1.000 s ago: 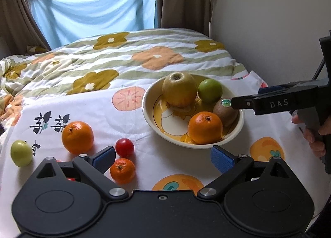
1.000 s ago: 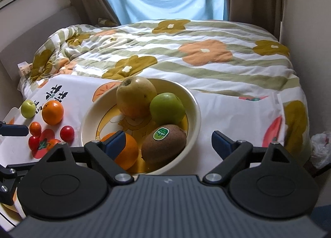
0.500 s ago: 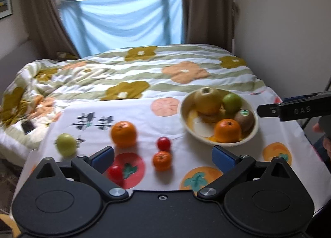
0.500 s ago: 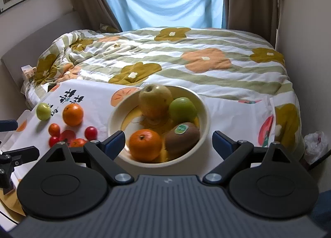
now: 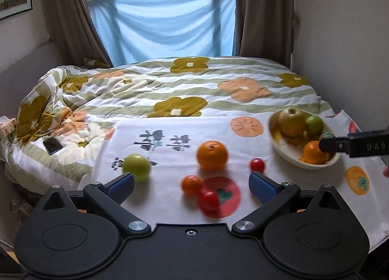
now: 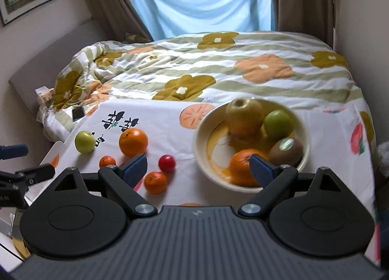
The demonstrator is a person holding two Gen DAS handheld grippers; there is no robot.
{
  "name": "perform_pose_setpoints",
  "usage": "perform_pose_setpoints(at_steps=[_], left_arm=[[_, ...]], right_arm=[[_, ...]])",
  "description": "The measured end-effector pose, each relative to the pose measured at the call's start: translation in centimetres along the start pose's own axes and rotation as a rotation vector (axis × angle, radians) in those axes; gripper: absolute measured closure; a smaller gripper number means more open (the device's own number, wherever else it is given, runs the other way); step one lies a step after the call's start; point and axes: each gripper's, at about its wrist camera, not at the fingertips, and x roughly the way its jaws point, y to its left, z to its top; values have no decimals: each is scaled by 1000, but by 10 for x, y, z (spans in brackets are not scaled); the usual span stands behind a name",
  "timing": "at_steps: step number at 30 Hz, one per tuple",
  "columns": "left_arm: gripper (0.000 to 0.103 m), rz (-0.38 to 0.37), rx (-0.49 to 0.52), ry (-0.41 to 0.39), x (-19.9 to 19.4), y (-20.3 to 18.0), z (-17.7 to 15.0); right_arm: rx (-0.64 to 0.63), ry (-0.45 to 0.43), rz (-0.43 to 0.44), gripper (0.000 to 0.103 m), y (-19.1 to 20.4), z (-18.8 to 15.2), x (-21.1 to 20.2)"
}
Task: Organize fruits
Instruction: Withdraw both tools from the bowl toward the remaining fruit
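Note:
A cream bowl [image 6: 201, 156] on the printed cloth holds a yellow-brown pear [image 6: 243, 117], a green apple [image 6: 278, 121], a kiwi [image 6: 287, 152] and an orange [image 6: 240, 165]. Loose on the cloth lie a green apple [image 5: 136, 167], a big orange [image 5: 212, 155], a small mandarin [image 5: 191, 184] and two red tomatoes [image 5: 209, 201]. My left gripper [image 5: 192, 184] is open and empty, above the near edge of the cloth. My right gripper [image 6: 198, 167] is open and empty, held back from the bowl; it also shows at the right in the left wrist view [image 5: 352, 145].
The cloth-covered table [image 5: 170, 131] stands against a bed with a flowered quilt [image 5: 184, 87]. A phone [image 5: 52, 145] lies on the quilt at left. A wall is close on the right, curtains and a window behind.
Both grippers have pulled back and up from the table, so more of the cloth and bed shows. The left view has swung left toward the loose fruit. Both stay open.

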Motion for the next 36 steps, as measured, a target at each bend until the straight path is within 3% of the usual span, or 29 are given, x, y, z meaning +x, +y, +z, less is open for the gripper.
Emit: perform_pose_setpoints(at_steps=[8, 16, 22, 33, 36], left_arm=[[2, -49, 63, 20, 34, 62, 0], [8, -128, 132, 54, 88, 100, 1], [10, -185, 183, 83, 125, 109, -1], [15, -212, 258, 120, 165, 113, -5], [22, -219, 250, 127, 171, 116, -5]], right_arm=[[70, 21, -83, 0, 45, -17, 29], [130, 25, -171, 0, 73, -36, 61], [163, 26, -218, 0, 83, -45, 79], [155, 46, -254, 6, 92, -52, 101], [164, 50, -251, 7, 92, -54, 105]])
